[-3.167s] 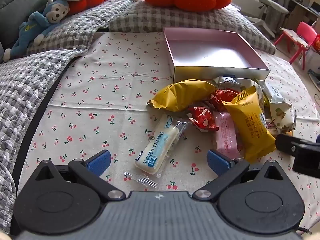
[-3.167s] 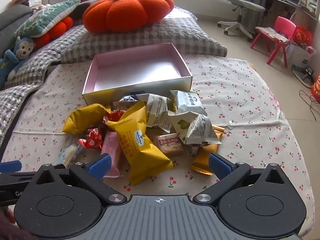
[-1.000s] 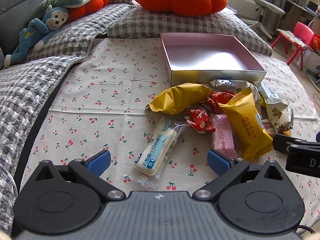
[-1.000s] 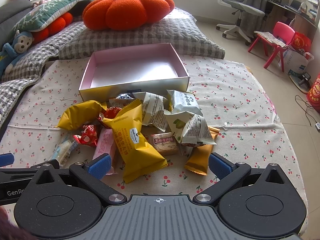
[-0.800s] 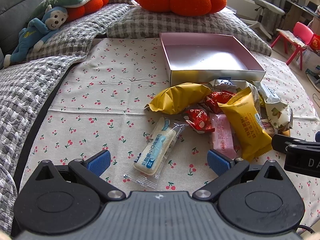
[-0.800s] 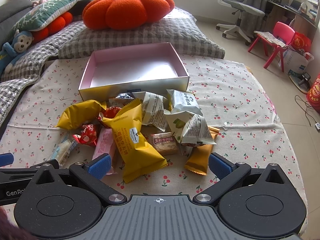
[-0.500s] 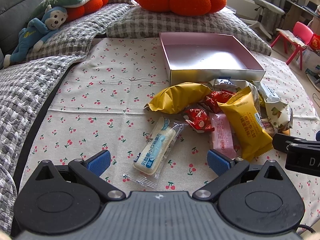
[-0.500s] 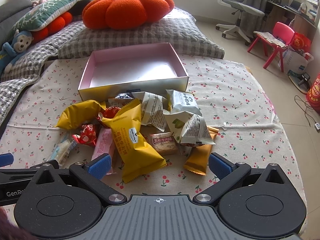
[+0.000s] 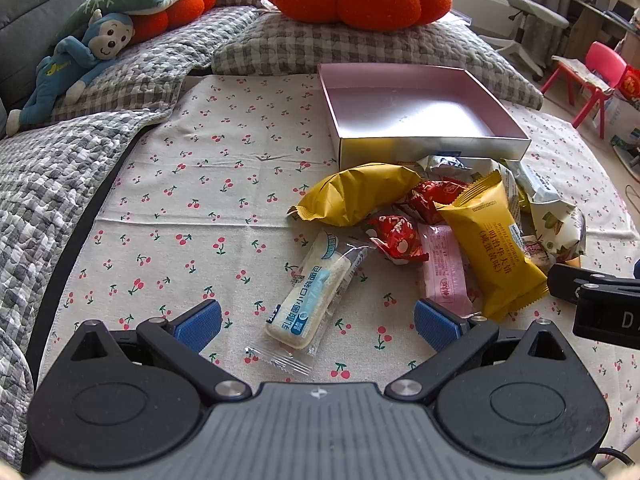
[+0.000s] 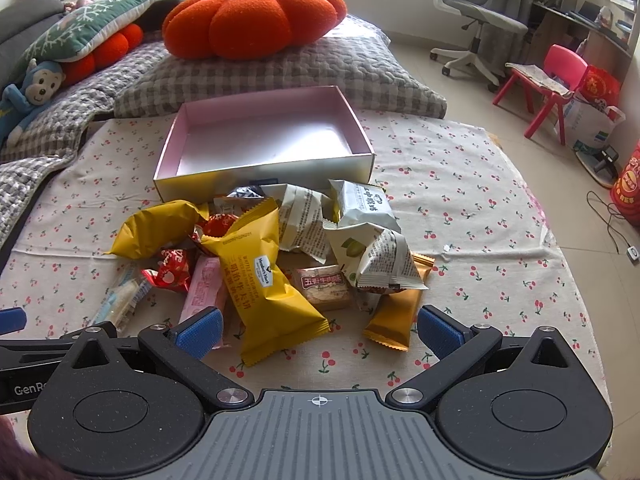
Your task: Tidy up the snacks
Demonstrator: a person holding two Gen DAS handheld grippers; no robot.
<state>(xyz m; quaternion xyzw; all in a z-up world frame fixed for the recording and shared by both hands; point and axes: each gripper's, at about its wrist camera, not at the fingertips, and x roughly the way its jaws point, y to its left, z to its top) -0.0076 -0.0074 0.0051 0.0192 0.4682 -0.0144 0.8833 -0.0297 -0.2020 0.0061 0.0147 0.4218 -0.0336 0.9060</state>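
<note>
Little has shifted over the past three seconds: both claws have eased slightly back from the snack pile, which now sits a touch farther up each view. Spread over a bed, the cherry-print cloth [image 9: 224, 184] carries everything. Behind it an orange pumpkin cushion [image 10: 256, 16] rests on a grey checked pillow [image 10: 280, 76]. At the cloth's far side stands the pink-lined box [image 10: 264, 136], open and holding nothing. Just in front of it the snacks lie heaped, some touching its front wall: a large yellow waffle packet [image 10: 266, 280], a curved yellow packet [image 9: 360, 192], newsprint-patterned packets [image 10: 376, 252], a pink bar [image 9: 442, 268] and red candies [image 9: 396, 236]. A clear-wrapped white-and-blue bar [image 9: 310, 296] lies apart, between the left claw's fingers. Left claw [image 9: 318, 322] and right claw [image 10: 320, 330] both hover spread wide, gripping nothing.
</note>
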